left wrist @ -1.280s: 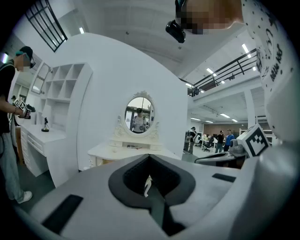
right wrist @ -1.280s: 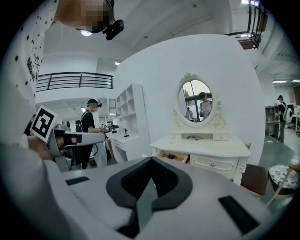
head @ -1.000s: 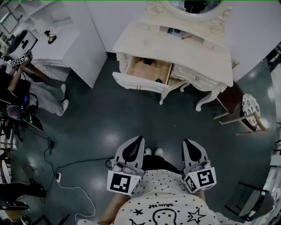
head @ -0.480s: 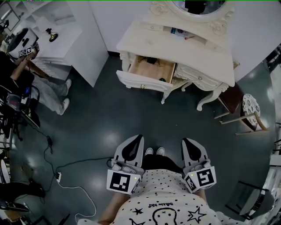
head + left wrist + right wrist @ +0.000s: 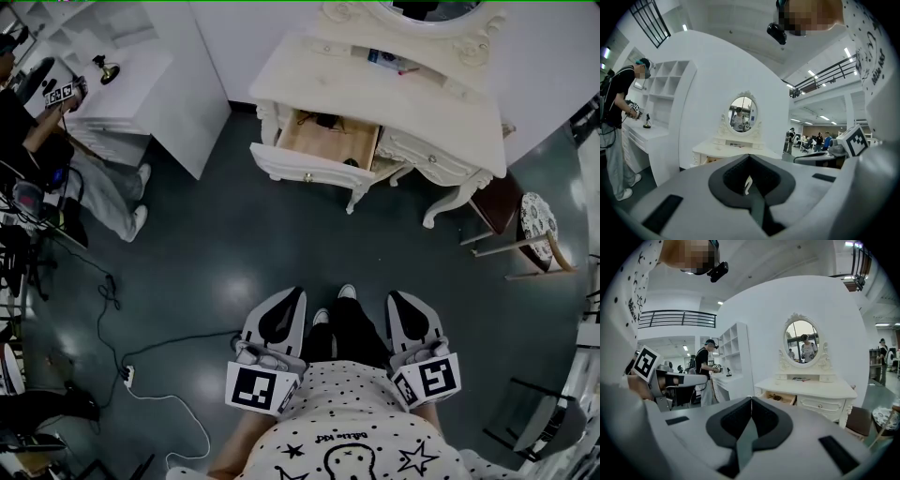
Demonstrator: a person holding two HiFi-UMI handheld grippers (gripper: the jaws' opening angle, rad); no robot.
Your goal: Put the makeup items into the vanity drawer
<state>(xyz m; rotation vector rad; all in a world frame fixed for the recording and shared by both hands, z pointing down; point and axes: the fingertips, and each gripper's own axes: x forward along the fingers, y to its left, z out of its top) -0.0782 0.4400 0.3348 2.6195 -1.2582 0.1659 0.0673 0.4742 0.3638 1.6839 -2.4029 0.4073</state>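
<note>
The dark green floor (image 5: pixel 234 244) fills the middle of the frame. At upper centre stands the white vanity desk (image 5: pixel 375 94), its left drawer (image 5: pixel 309 167) pulled open with small dark items (image 5: pixel 323 120) inside. At the bottom, close against the person (image 5: pixel 347 441), the left claw (image 5: pixel 296 296) and right claw (image 5: pixel 397 300) are both closed tight and empty. Makeup items (image 5: pixel 392 62) lie on the desk's back ledge, below the mirror (image 5: pixel 422 9).

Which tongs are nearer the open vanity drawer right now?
Left, slightly. The left tongs sit almost straight back from the open drawer; the right tongs are equally far back but offset to its right. Both are well short of it.
</note>
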